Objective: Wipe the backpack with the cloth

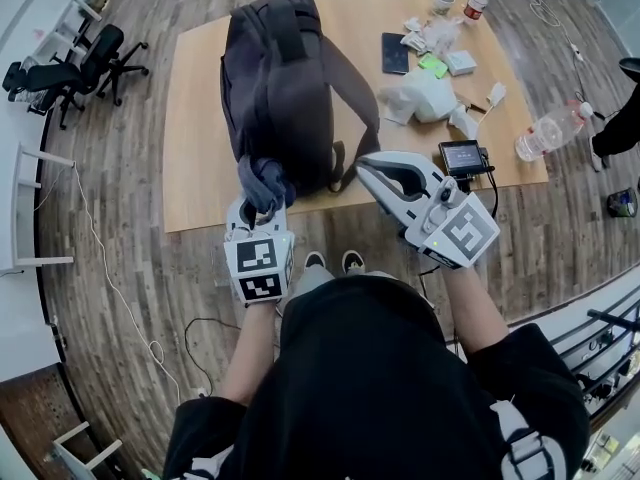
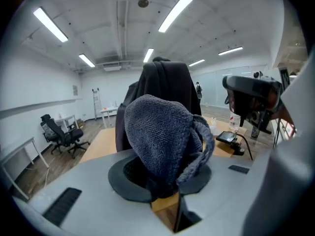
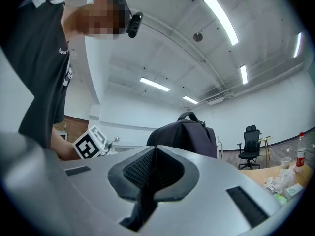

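Head view: the backpack (image 1: 280, 88) sits near the front edge of the worktop (image 1: 200, 138), directly ahead of me. Both tongs views show it rising tall with its carry handle (image 3: 189, 116) on top, so I judge it stands on its base with its long axis running up and down. A shoulder strap (image 1: 357, 98) hangs down its right side. The blue-grey cloth (image 1: 262, 183) is bunched right at the lower near face; I cannot tell whether it touches. My left tongs (image 1: 258, 208) are clamped on that cloth, spread fairly wide by its bulk, and are the nearer pair. My right tongs (image 1: 366, 164) sit just off the strap side, jaws pressed together and empty. I judge the wipe should run upward along the near face from here.
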Motion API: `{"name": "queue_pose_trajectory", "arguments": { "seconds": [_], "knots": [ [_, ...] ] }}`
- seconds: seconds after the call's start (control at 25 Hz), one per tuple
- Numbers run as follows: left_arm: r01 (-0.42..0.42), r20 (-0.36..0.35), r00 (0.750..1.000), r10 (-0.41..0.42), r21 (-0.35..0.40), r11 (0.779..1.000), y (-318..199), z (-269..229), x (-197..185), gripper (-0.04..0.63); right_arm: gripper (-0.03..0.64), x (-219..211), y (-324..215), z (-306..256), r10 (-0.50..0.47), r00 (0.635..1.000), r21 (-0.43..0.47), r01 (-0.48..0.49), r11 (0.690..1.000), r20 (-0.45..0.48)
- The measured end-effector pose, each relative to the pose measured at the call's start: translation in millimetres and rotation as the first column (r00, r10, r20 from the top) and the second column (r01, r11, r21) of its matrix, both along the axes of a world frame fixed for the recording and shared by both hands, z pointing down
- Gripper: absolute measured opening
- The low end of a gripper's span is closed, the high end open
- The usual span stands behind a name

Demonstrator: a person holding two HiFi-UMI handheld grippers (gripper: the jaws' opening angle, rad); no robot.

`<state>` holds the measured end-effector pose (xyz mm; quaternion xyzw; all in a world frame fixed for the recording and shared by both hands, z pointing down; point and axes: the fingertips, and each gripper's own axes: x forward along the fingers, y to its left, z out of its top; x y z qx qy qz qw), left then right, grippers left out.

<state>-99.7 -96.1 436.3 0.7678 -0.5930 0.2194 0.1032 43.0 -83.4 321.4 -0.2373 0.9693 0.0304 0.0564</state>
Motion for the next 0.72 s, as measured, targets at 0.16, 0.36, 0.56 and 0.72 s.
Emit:
{"name": "queue_pose_trajectory", "arguments": {
  "seconds": [0.16, 0.36, 0.56, 0.72],
  "knots": [
    [-0.001, -0.021, 1.0, 0.001, -0.013, 1.0, 8, 10, 1, 0.098, 0.015, 18, -29, -10, 0.05, 0.996, -0.017, -0.049, 0.999, 0.071],
    [-0.023, -0.047, 0.999, 0.023, 0.011, 1.0, 17, -2, 7, 0.098, 0.256, 33, -74, -15, 0.063, 0.993, -0.013, -0.062, 0.998, 0.096],
    [-0.063, -0.077, 0.995, 0.067, 0.047, 0.997, 22, -17, 22, 0.1, 0.333, 9, -113, 4, -0.153, 0.987, 0.007, 0.153, 0.988, -0.052],
    [-0.058, -0.078, 0.995, 0.061, 0.051, 0.997, 27, -20, 19, 0.1, 0.407, -14, -122, 25, -0.386, 0.914, -0.118, 0.373, 0.92, -0.125]
  ]
}}
